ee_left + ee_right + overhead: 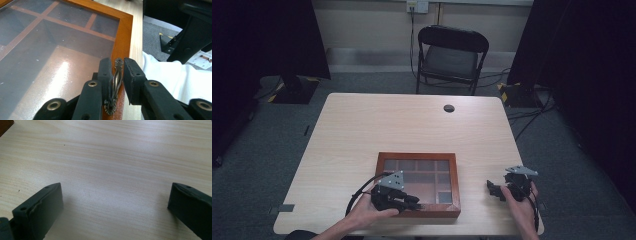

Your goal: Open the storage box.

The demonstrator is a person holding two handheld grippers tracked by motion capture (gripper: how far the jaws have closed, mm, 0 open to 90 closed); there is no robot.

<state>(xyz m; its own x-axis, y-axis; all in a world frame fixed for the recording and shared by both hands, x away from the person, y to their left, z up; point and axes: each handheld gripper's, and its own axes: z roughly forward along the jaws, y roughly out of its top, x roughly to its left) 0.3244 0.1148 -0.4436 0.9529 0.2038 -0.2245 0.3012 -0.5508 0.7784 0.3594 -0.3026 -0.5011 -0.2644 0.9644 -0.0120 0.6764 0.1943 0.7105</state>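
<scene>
So the left gripper (117, 75) has its jaws narrowed right down around the little brass handle (115, 83) on the near edge of the box (382, 161). In the left gripper view the handle sits dead between the two pads: the left pad looks like it's touching it, and the right one has a thin sliver of gap at the top, so I'd call it closed on the handle or as good as.

The bit that matters is that the handle's long axis runs straight away from the fingers, along the near frame rail, so the jaws are pinching it across its thin width. That's the right way round for lifting. Just past the fingertips is the glass lid (50, 50), with the wooden dividers showing through it. I'd guess the hinge is on the far side, so the pull should go up and away in an arc.

The right gripper (498, 190) is well off to the right of the box, jaws spread wide over bare table (112, 157), holding nothing. The left is clearly the nearer hand for this job.
</scene>
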